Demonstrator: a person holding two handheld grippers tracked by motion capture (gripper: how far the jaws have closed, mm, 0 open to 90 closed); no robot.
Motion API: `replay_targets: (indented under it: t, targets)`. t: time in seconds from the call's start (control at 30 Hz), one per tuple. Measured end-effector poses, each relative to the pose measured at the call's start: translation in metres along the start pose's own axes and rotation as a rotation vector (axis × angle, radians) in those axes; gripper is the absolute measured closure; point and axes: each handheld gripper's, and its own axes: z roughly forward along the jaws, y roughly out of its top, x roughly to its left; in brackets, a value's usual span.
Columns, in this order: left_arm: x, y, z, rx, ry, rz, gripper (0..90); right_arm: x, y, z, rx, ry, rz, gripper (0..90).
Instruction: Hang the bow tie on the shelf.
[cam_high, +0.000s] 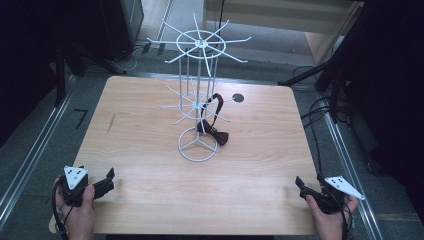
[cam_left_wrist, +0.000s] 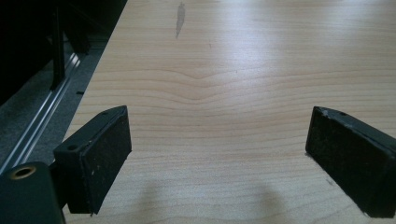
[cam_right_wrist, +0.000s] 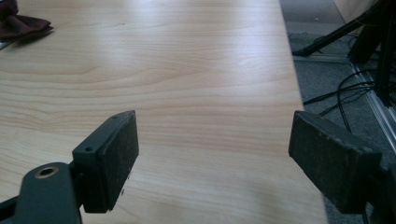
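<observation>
Pale wood table (cam_high: 150, 150), both hands low at near edge. Left hand (cam_high: 80, 210) at near-left corner, wrapped round left gripper (cam_high: 107, 181), pointing forward and slightly inward. Right hand (cam_high: 327, 215) at near-right corner, right gripper (cam_high: 302, 186) angled inward toward centre.

Left gripper (cam_left_wrist: 217, 154): jaws spread wide, nothing between, pads (cam_left_wrist: 109, 154) just above bare wood; touching or not, cannot tell. Table's left edge just beside left jaw, floor rail beyond.

Right gripper (cam_right_wrist: 212, 158): jaws released wide, holding nothing, bare wood between. Right jaw past the table's right edge, over floor and cables (cam_right_wrist: 345, 93).

White wire rack (cam_high: 197, 100) well ahead of both grippers, about midway between them, upright, ring base on table. Dark red bow tie (cam_high: 214, 131) hanging from a lower arm on rack's right side, bow end down by the base ring. Seen from right gripper as dark red cloth (cam_right_wrist: 23, 23) far ahead to its left.

Open wood all the way from each gripper to the rack.
</observation>
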Motion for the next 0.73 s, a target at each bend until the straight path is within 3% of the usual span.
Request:
replay_targets:
  t: [0.07, 0.17, 0.3, 0.47, 0.53, 0.73]
  targets:
    - [0.0, 0.0, 0.0, 0.004, 0.001, 0.002, 7.5, -0.003, -0.002, -0.001, -0.009, -0.004, 0.017, 16.3]
    - [0.0, 0.001, 0.001, 0.012, -0.002, 0.004, 7.5, -0.014, -0.009, -0.006, -0.062, -0.003, 0.113, 16.4]
    - [0.0, 0.001, 0.001, 0.014, -0.003, 0.001, 7.5, -0.017, -0.01, -0.007, -0.072, -0.014, 0.14, 16.4]
    - [0.0, 0.001, 0.001, 0.014, -0.001, 0.005, 7.5, -0.012, -0.009, -0.005, -0.052, -0.021, 0.109, 16.4]
    - [0.0, 0.001, 0.001, 0.015, 0.0, 0.006, 7.5, -0.008, -0.008, -0.003, -0.034, -0.027, 0.073, 16.5]
    - [0.001, 0.0, 0.0, 0.008, -0.003, 0.001, 7.6, -0.008, -0.008, -0.002, -0.024, -0.035, 0.076, 16.4]
